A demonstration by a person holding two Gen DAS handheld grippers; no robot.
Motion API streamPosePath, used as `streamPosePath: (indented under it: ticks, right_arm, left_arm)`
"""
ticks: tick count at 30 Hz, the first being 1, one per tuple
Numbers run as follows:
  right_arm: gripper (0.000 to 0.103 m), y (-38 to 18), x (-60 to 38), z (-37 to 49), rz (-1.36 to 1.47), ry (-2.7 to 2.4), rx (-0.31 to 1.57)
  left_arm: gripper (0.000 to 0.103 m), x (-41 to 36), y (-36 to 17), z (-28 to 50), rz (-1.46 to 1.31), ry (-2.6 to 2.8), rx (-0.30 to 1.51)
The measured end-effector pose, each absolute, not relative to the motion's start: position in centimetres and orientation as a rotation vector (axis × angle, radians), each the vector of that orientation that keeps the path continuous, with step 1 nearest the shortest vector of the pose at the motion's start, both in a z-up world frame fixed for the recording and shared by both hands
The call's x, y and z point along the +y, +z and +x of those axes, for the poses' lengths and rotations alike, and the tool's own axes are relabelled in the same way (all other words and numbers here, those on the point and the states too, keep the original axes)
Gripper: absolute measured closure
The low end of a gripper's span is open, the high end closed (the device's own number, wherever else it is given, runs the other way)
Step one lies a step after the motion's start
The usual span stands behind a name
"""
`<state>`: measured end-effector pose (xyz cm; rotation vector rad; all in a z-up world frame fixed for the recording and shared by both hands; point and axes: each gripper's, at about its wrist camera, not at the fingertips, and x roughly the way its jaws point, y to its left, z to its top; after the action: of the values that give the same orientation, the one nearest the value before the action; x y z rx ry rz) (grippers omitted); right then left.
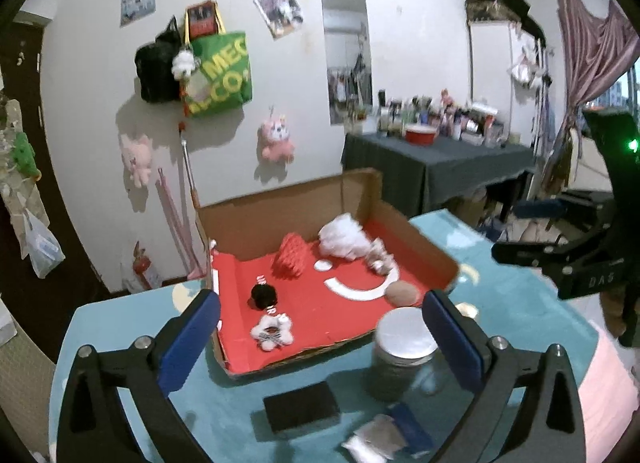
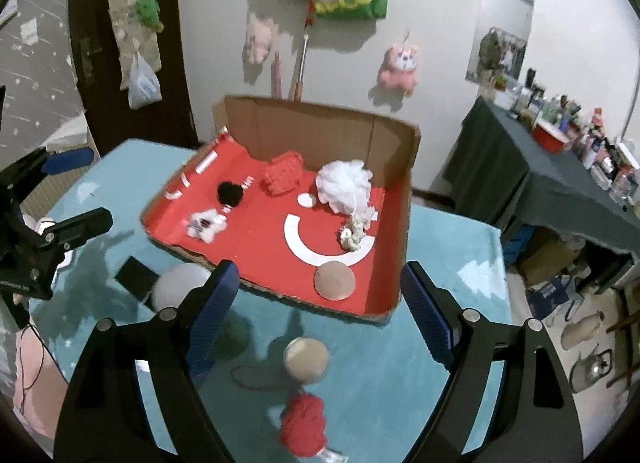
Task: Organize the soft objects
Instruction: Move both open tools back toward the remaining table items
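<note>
A cardboard box [image 1: 280,203] with a red floor sits on the teal table. Inside it lie a red knitted piece [image 1: 290,259], a white mesh puff [image 1: 342,239], a black pompom [image 1: 264,295], a small white plush [image 1: 272,329] and a beige round pad [image 1: 402,293]. My left gripper [image 1: 320,339] hangs open above the box's near edge, holding nothing. My right gripper [image 2: 320,315] is open too, above the table in front of the box [image 2: 320,131]. Below it lie a red yarn ball [image 2: 304,427] and a beige round puff [image 2: 306,359].
A jar with a silver lid [image 1: 404,351], a black sponge [image 1: 300,405] and a blue and silver packet [image 1: 392,435] lie on the table in front of the box. A dark-clothed side table [image 1: 432,159] crowded with bottles stands at the right. Plush toys and bags hang on the wall.
</note>
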<state>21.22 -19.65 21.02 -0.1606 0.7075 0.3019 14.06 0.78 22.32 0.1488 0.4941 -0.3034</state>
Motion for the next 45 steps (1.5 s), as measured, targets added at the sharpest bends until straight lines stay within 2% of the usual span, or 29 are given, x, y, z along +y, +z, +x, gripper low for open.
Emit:
streamPosePath:
  ticks: [5, 13, 16, 25, 35, 45]
  right_arm:
    - [0.013, 22.3, -19.9, 16.3, -0.123, 0.319, 0.633]
    - [0.012, 22.0, -19.6, 9.0, -0.106, 0.274, 0.505]
    - [0.007, 21.4, -19.5, 7.3, -0.118, 0.24, 0.466]
    - [0.007, 18.5, -19.3, 2.8, -0.107, 0.103, 0.329]
    - [0.006, 14.7, -19.6, 1.2, -0.062, 0.061, 0.298]
    - [0.006, 10.4, -20.3, 1.2, -0.006, 0.051, 0.351]
  left_arm:
    - [0.0, 0.3, 22.8, 9.8, 0.117, -0.31, 0.426]
    - [0.0, -0.3, 21.2, 4.8, 0.063, -0.29, 0.36]
    - [0.0, -0.6, 20.3, 3.5, 0.048, -0.27, 0.334]
    - [0.0, -1.2, 17.3, 1.3, 0.024, -0.24, 0.284]
    - [0.0, -1.5, 13.6, 0.8, -0.012, -0.243, 0.295]
    - [0.0, -1.2, 9.4, 1.1, -0.055, -0.239, 0.351]
